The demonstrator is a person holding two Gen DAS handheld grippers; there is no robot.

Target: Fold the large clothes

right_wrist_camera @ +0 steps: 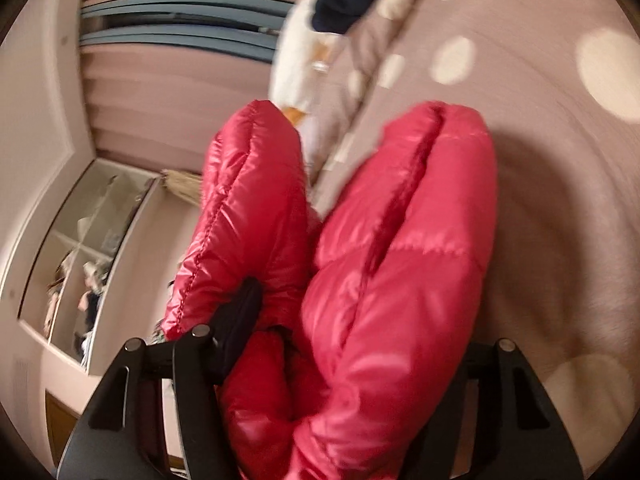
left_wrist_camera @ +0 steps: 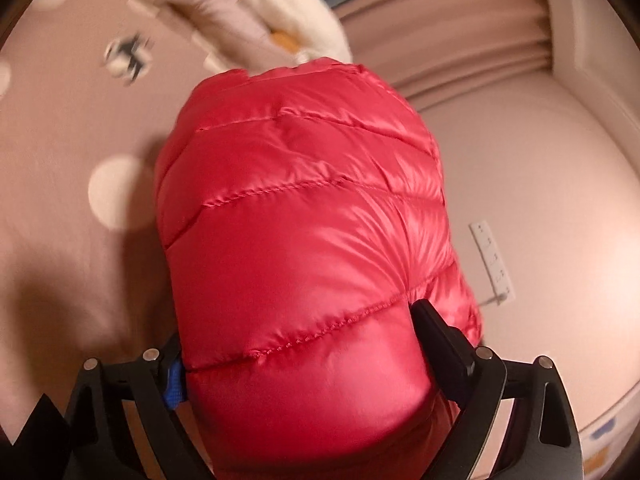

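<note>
A shiny red quilted puffer jacket point(left_wrist_camera: 304, 208) fills the middle of the left wrist view, bundled into a thick roll. My left gripper point(left_wrist_camera: 300, 332) is shut on it: the right finger point(left_wrist_camera: 436, 340) digs into the padding, and the left one is mostly hidden beside a blue pad. In the right wrist view the jacket point(right_wrist_camera: 400, 248) bulges up in two puffy lobes with a fold between them. My right gripper point(right_wrist_camera: 360, 320) is shut on that part. Its left finger point(right_wrist_camera: 240, 320) presses into the fabric, and its right finger is hidden behind the jacket.
Below lies a pink bedsheet point(left_wrist_camera: 80, 128) with pale round dots. A white and orange plush bundle point(left_wrist_camera: 280, 12) sits at the far edge of the bed. Beige curtains point(left_wrist_camera: 440, 40), a white power strip point(left_wrist_camera: 492, 260) and a glass-fronted cabinet point(right_wrist_camera: 80, 248) are beyond.
</note>
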